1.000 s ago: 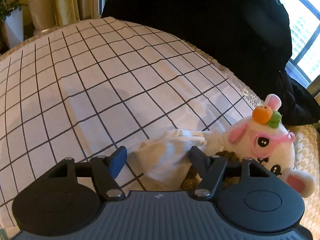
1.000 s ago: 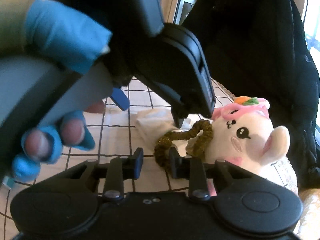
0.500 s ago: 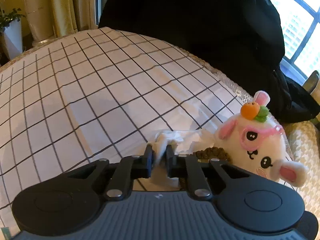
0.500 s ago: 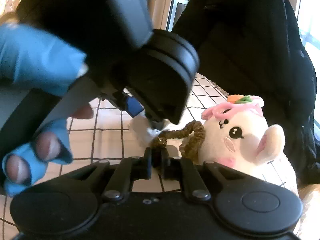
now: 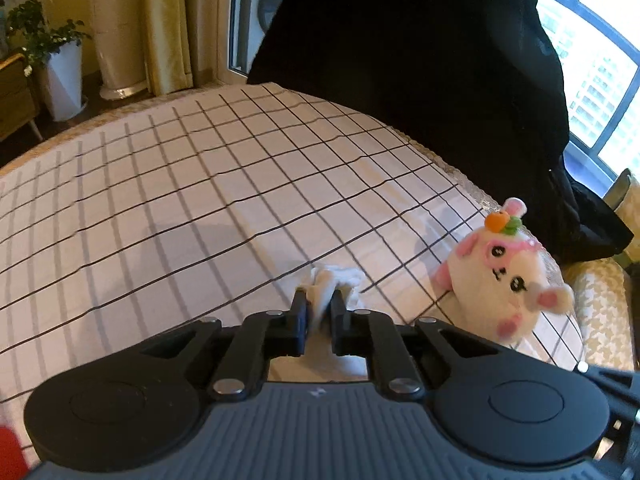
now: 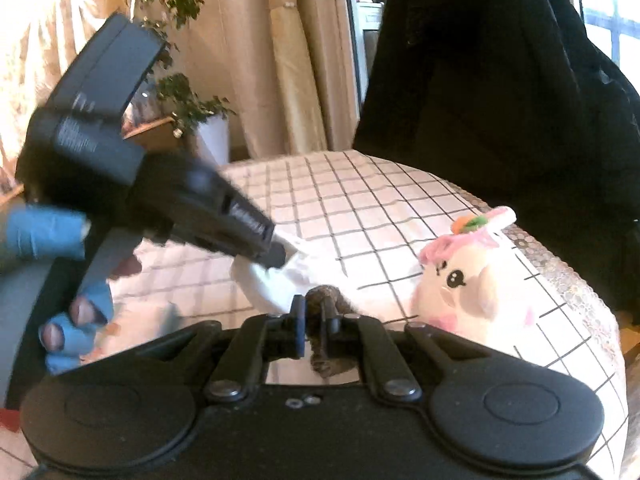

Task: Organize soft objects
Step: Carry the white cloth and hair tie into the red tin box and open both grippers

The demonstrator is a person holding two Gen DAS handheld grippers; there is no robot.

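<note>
While both picks are judged separate so each soft item can go to its own spot, clamped on the white cloth (image 5: 325,285) with the left hand-held gripper (image 5: 319,312), bunching it up off the checked bed (image 5: 192,200). Pinched in the right hand-held gripper (image 6: 314,320): the brown scrunchie (image 6: 326,294), drawn clear of the cloth. Left untouched on the bed near its edge, just right of both: the plush toy (image 5: 500,276). Left gripper angled down and forward from a blue-gloved hand (image 6: 76,312); right held low, pointing across the bed.
</note>
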